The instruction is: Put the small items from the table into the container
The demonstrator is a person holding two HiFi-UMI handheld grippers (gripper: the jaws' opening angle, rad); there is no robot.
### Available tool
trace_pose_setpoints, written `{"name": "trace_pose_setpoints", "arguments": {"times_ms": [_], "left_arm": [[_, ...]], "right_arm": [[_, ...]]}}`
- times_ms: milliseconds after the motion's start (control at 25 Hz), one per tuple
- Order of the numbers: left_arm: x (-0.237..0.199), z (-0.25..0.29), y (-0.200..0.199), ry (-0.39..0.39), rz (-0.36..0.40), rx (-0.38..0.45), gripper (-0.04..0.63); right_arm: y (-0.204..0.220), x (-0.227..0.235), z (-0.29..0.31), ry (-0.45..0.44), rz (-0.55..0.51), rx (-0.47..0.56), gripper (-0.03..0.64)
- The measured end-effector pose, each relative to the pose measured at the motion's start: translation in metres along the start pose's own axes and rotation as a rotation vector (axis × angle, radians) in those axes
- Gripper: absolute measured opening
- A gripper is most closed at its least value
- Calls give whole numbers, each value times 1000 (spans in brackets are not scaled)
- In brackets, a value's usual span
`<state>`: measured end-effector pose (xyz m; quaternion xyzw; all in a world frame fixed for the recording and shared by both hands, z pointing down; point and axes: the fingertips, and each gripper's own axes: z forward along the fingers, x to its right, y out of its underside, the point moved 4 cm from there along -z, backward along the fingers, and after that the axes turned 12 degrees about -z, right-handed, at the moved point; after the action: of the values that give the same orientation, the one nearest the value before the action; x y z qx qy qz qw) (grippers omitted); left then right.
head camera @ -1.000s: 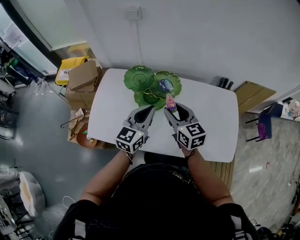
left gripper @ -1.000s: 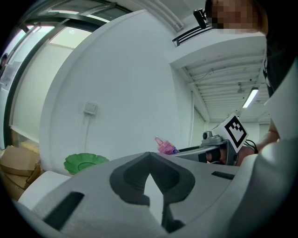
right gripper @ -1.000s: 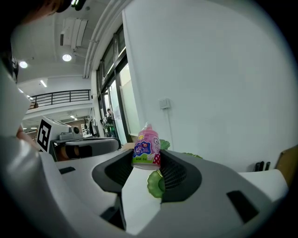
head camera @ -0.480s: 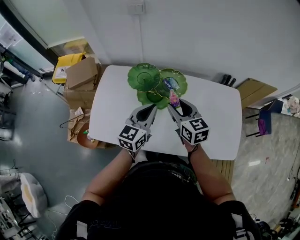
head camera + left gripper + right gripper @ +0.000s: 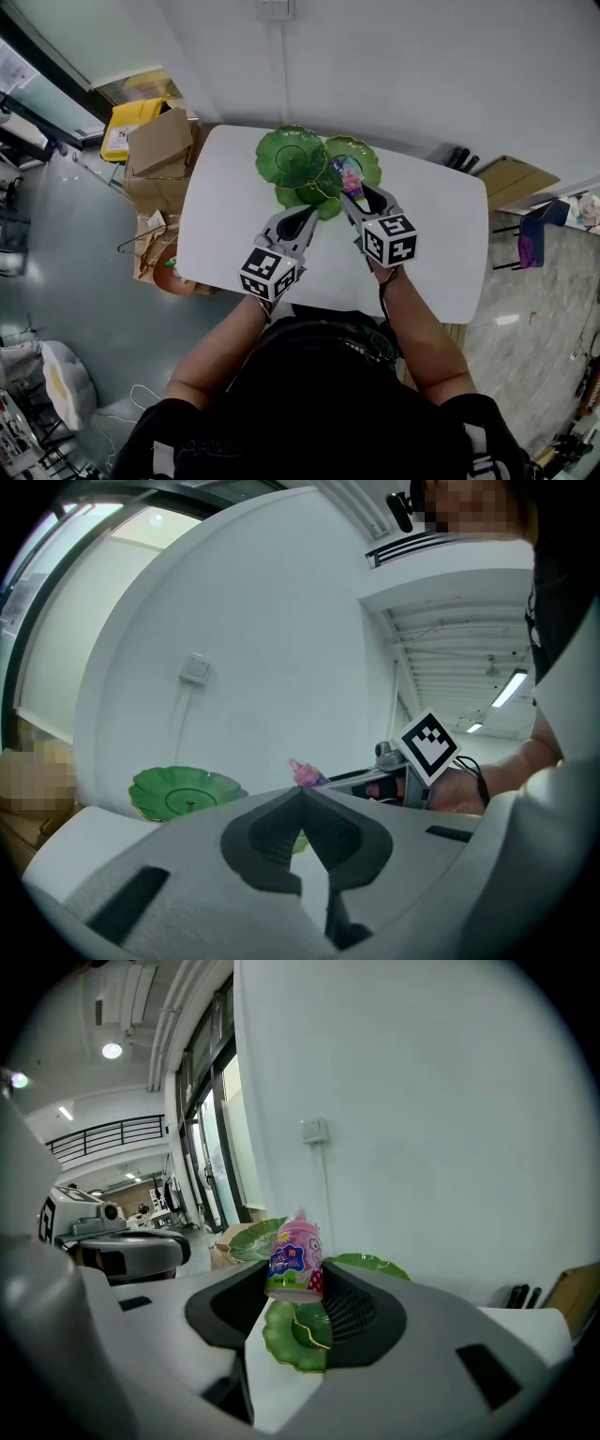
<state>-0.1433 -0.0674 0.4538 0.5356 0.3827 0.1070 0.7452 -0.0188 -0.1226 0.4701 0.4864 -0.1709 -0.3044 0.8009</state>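
A green three-lobed dish (image 5: 292, 156) stands at the far edge of the white table (image 5: 230, 220). My right gripper (image 5: 354, 191) is shut on a small pink bottle (image 5: 350, 176), which hangs upright over the dish's right lobe (image 5: 366, 161). In the right gripper view the pink bottle (image 5: 294, 1258) sits pinched between the jaws of my right gripper (image 5: 295, 1277), above the near green lobe (image 5: 298, 1340). My left gripper (image 5: 311, 212) is shut and holds nothing, just short of the dish. In the left gripper view, beyond the tips of my left gripper (image 5: 302, 793), I see the dish (image 5: 183, 791) and the bottle (image 5: 305, 773).
Cardboard boxes (image 5: 161, 142) and a yellow bin (image 5: 127, 127) stand on the floor left of the table. A wooden panel (image 5: 511, 181) and a blue chair (image 5: 531, 248) are at the right. A white wall rises right behind the dish.
My right gripper has carried the pink bottle forward, from the dish's near edge to above its right lobe. The left gripper has stayed almost where it was.
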Motion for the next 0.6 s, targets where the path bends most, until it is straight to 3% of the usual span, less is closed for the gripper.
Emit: {"name": "trace_pose_setpoints", "arguments": {"times_ms": [600], "left_arm": [[-29,39,19,-39,-56,-60,8]], "right_arm": [[45,34,73,-121,17,-230,181]]}}
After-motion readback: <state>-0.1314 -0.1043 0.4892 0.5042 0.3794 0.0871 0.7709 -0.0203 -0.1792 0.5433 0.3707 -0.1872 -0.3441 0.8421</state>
